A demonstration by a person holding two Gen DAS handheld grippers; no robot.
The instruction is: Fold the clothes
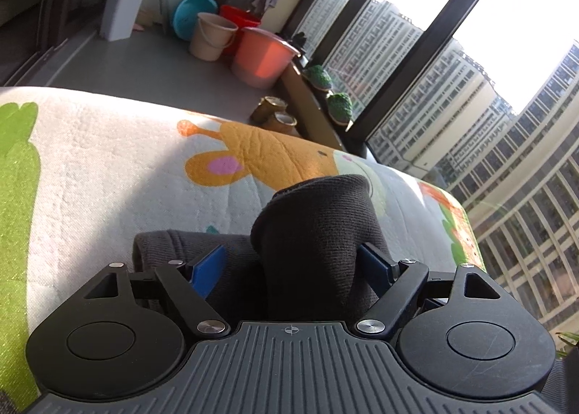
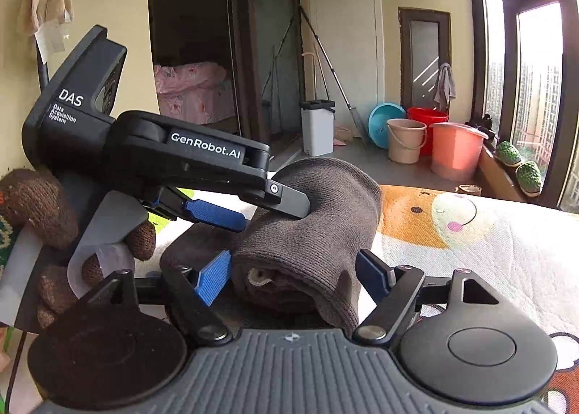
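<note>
A dark grey knit garment [image 2: 307, 229], rolled into a thick bundle, lies on a cartoon-print blanket [image 2: 470, 244]. In the right wrist view my right gripper [image 2: 293, 274] is open with its blue pads on either side of the roll's near end. My left gripper [image 2: 269, 213] comes in from the left, held by a hand in a brown knit glove [image 2: 39, 207]; one finger is tucked into the cloth and the other lies outside. In the left wrist view the garment [image 1: 318, 229] bulges up between the spread blue pads of the left gripper [image 1: 293, 262].
The blanket [image 1: 108, 168] covers the work surface, with its far edge near the balcony floor. Beyond it stand a pink bucket [image 2: 454, 150], a beige bucket [image 2: 405, 140], a red tub, a blue basin, a white bin [image 2: 317, 126] and a mop. Windows [image 1: 470, 52] run along the right.
</note>
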